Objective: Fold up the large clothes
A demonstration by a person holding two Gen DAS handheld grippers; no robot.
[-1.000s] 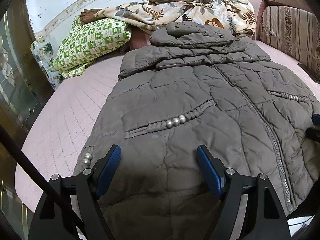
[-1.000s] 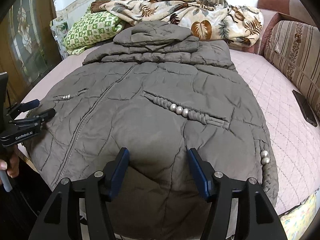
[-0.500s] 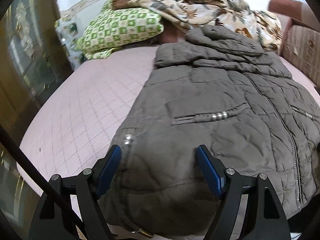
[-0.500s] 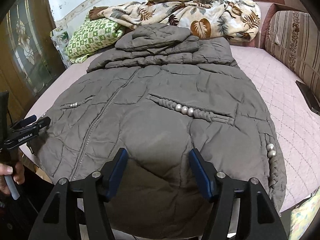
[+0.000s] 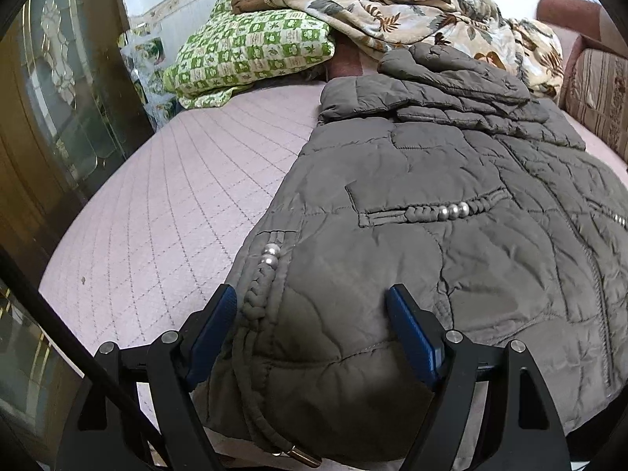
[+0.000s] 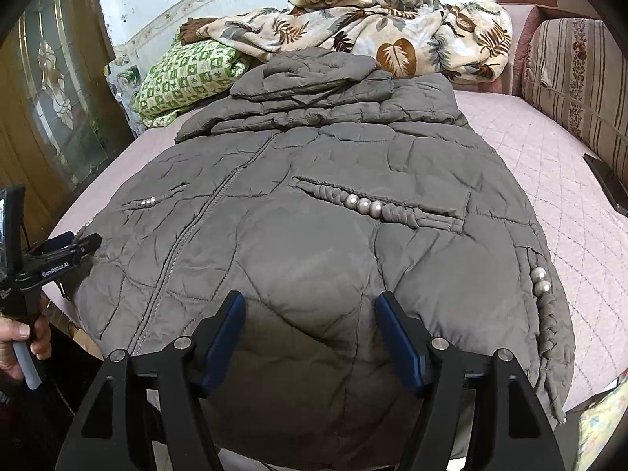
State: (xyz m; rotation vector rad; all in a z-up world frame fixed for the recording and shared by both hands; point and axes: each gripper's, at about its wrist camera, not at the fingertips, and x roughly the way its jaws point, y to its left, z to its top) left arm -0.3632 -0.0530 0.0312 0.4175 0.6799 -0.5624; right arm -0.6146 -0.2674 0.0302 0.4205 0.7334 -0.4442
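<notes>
- A big grey coat lies flat on the pink bed, front side up, with its zip closed.
- Its hood and sleeves are folded across the top end, near a leafy blanket and a green pillow.
- The coat has little pearl beads on its pockets (shiny ones).
- The left tongs are spread wide over the coat's bottom corner, at its side edge. The blue pads do not pinch anything.
- The right tongs are spread wide too, over the bottom hem near the middle. Their jaws have just been opening, and the coat lies under them, not squeezed.
- A hand holds the left tongs by the handle at the edge of the bed.
- A dark phone lies on the bed, well away from the coat.
</notes>
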